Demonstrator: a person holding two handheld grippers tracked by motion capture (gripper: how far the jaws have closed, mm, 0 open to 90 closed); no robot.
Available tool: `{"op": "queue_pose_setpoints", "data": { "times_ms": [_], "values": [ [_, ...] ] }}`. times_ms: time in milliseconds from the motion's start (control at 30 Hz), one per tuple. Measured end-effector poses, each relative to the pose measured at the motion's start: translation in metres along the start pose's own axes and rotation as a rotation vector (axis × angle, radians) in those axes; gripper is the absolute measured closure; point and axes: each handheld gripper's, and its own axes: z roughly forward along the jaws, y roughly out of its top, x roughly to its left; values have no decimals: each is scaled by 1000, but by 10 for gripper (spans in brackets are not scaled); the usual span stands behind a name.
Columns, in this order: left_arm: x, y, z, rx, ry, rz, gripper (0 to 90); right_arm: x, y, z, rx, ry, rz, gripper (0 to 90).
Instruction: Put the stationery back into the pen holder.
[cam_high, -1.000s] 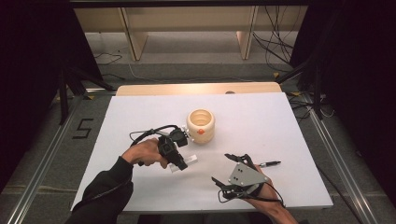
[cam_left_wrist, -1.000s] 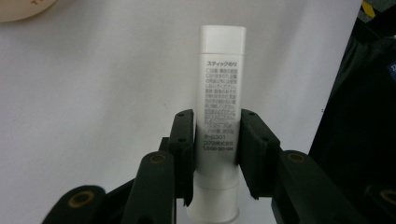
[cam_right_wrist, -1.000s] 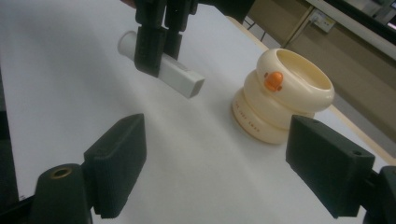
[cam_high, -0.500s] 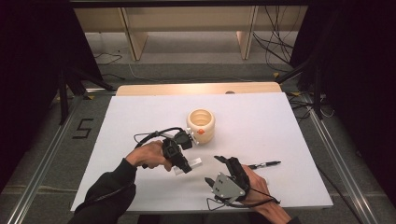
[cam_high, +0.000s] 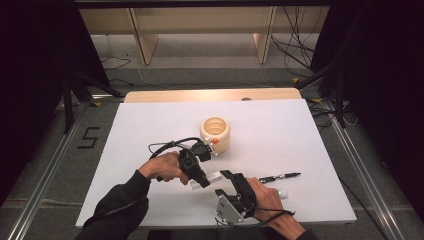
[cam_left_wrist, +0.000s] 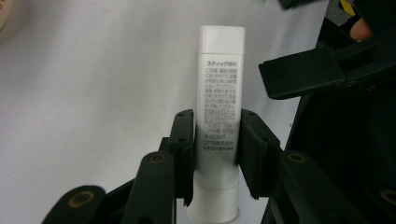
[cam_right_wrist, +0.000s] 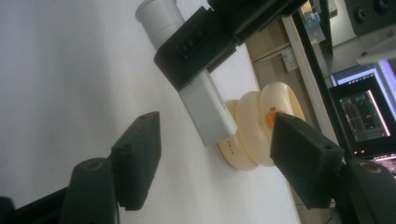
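1. The white table (cam_high: 150, 130) is being viewed from above; its bare sheet is taking up the middle of the high view, with a wooden edge strip along the top.
2. The person's two forearms are being brought in from the bottom edge of the high view, each hand wrapped around a gripper.
3. The left gripper (cam_high: 204, 181) is being held lower centre in the high view. Its jaws are being kept clamped on the glue stick (cam_left_wrist: 219, 112), one pad pressing each side of the tube.
4. The right gripper (cam_high: 226, 176) is being held just right of and below it, lower centre. In the right gripper view its jaws are standing wide apart, with the stick's free end lying between them, untouched.
5. The cream ribbed cup (cam_high: 215, 133) is being left upright at the centre of the high view, an orange spot on its side.
6. A black pen (cam_high: 280, 177) is lying flat at right of centre, apart from both grippers.
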Motion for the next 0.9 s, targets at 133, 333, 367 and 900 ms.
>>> {"op": "queue_pose_setpoints", "data": {
  "times_ms": [133, 333, 367, 900],
  "values": [
    [-1, 1, 0, 2, -3, 0, 683, 3, 2, 3, 20, -23, -55, 392],
    [-3, 3, 0, 6, -8, -3, 683, 7, 3, 7, 42, -50, -111, 452],
    [-4, 4, 0, 7, -12, -4, 683, 8, 3, 8, 38, -49, -120, 462],
    [-7, 7, 4, 41, -30, -9, 683, 16, 6, 13, 48, -63, -205, 614]
  ]
}}
